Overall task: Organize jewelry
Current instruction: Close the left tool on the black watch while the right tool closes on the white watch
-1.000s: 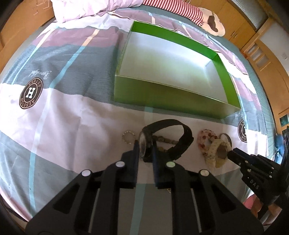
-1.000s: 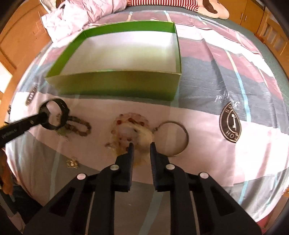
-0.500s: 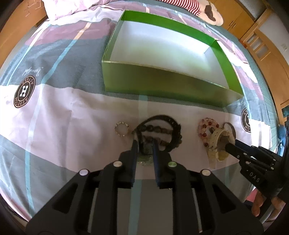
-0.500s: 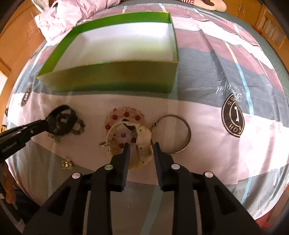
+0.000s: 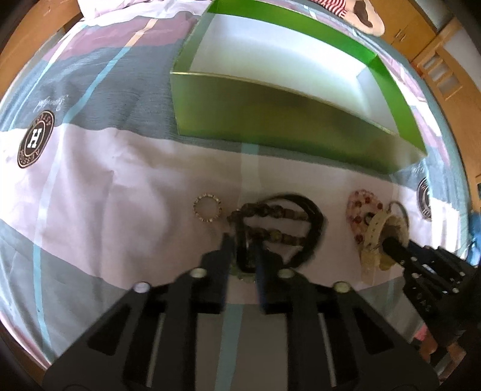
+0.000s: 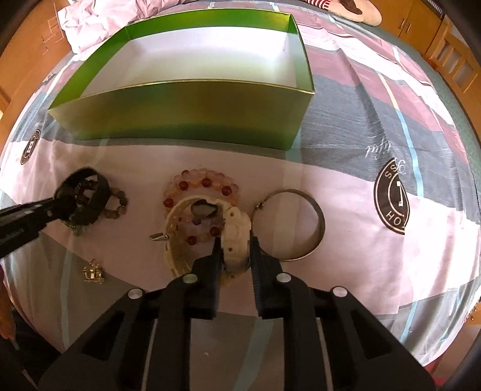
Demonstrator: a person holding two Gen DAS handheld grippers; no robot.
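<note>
My left gripper (image 5: 241,240) is shut on a black watch (image 5: 312,228), which hangs over a dark bead bracelet (image 5: 270,210) on the bed. My right gripper (image 6: 235,245) has its jaws around the strap of a cream watch (image 6: 237,228), which lies on a pink and red bead bracelet (image 6: 204,182). A metal bangle (image 6: 312,210) lies just right of it. A small bead ring (image 5: 207,207) lies left of the black watch. An open green box (image 6: 186,105) with a white inside stands behind the jewelry. The black watch (image 6: 90,192) also shows in the right wrist view.
A small gold trinket (image 6: 93,272) lies on the bedspread at the near left. Crumpled pink bedding (image 6: 87,21) lies behind the box on the left. Wooden cabinets (image 5: 421,27) stand beyond the bed.
My left gripper has come down with the black watch over the dark bead bracelet. My right gripper has moved forward and closed in on the cream watch's strap.
</note>
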